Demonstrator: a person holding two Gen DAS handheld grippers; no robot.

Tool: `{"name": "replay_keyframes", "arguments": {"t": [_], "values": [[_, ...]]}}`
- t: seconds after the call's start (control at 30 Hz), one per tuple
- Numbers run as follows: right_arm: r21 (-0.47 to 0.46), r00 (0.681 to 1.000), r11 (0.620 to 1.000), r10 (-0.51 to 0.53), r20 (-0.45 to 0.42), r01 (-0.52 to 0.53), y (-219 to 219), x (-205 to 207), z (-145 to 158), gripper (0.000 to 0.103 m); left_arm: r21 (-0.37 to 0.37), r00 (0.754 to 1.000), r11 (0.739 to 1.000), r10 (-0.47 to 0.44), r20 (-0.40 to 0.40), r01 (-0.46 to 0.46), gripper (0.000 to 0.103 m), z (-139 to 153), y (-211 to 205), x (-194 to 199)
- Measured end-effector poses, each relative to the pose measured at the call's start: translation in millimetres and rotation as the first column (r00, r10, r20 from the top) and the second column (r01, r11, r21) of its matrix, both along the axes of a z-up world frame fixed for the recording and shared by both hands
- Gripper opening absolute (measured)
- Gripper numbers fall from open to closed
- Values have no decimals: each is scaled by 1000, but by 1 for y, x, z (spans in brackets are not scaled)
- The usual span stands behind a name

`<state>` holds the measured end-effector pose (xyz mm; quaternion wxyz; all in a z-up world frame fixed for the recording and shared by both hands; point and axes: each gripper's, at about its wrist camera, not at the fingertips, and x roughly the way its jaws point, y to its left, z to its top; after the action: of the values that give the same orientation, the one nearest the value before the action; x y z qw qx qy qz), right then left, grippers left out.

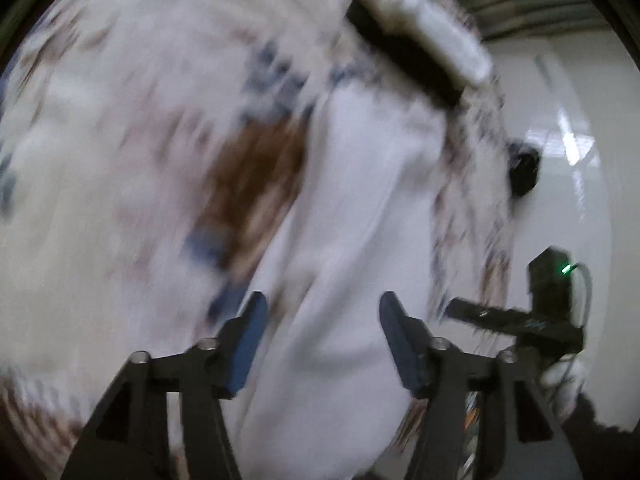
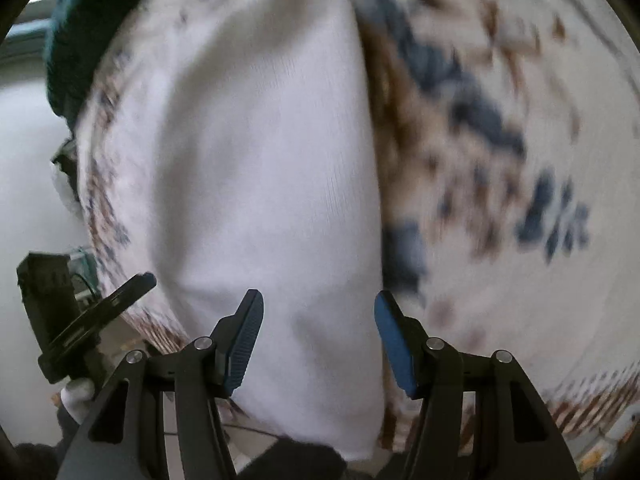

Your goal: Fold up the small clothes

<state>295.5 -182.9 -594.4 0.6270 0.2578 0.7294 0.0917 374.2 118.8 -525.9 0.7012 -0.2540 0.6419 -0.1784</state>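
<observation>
A plain white garment point(image 1: 352, 208) lies in a long folded strip on a cloth with brown and blue print point(image 1: 120, 128). My left gripper point(image 1: 322, 320) is open, its blue-padded jaws spread above the near end of the strip and holding nothing. In the right wrist view the same white garment point(image 2: 256, 152) runs up the middle. My right gripper point(image 2: 318, 320) is open and empty over its near end. Each view shows the other gripper at its edge: the right one point(image 1: 520, 320) and the left one point(image 2: 92, 320). Both views are motion-blurred.
The printed cloth point(image 2: 500, 160) covers a white table point(image 1: 568, 200). A dark and white object point(image 1: 420, 40) sits at the far end of the cloth. A dark teal item point(image 2: 84, 32) lies at the upper left. A small black object point(image 1: 524, 168) is at the cloth's right edge.
</observation>
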Motion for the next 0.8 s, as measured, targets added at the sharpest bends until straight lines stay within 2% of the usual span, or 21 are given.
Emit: {"name": "replay_keyframes", "arguments": {"t": [0.1, 0.17, 0.2, 0.23, 0.33, 0.37, 0.43, 0.53, 0.6, 0.7, 0.73, 0.77, 0.8], "values": [[-49, 996, 998, -47, 81, 51, -14, 49, -1, 60, 26, 1000, 999, -24, 16, 23, 57, -21, -24, 57], [-41, 990, 995, -80, 118, 86, -22, 84, -9, 60, 62, 999, 997, -44, -3, 44, 53, -48, -45, 95], [-33, 987, 994, -99, 128, 104, -19, 103, -16, 60, 62, 999, 997, -45, -6, 46, 43, -56, -42, 103], [-21, 984, 992, -122, 131, 125, -27, 116, -23, 60, 64, 999, 997, -39, -4, 39, 13, -61, -43, 113], [19, 982, 986, -168, 86, 167, -32, 157, -55, 62, 64, 997, 995, -71, 15, 70, 13, -60, -52, 130], [29, 983, 986, -166, 76, 165, -33, 165, -63, 47, 72, 996, 994, -86, 25, 84, 12, -58, -55, 132], [11, 979, 985, -175, 105, 174, -35, 172, -63, 11, 89, 995, 992, -96, 33, 93, 12, -56, -54, 135], [-9, 962, 974, -221, 161, 225, -42, 174, -56, 11, 85, 997, 994, -74, 8, 73, 12, -68, -48, 150], [-26, 962, 971, -231, 143, 237, -46, 170, -60, 11, 41, 996, 996, -80, -28, 81, 13, -81, -50, 162], [-9, 974, 978, -205, 94, 206, -44, 164, -57, 16, 7, 992, 992, -127, -20, 127, 22, -70, -44, 153], [-2, 976, 980, -197, 94, 198, -44, 159, -49, 23, -1, 990, 990, -140, -8, 140, 31, -61, -40, 144], [10, 979, 983, -184, 93, 184, -43, 151, -40, 35, -9, 989, 989, -146, 6, 146, 41, -50, -33, 132], [35, 979, 984, -177, 97, 175, -42, 143, -31, 42, -21, 989, 989, -144, 12, 144, 45, -42, -26, 122]]}}
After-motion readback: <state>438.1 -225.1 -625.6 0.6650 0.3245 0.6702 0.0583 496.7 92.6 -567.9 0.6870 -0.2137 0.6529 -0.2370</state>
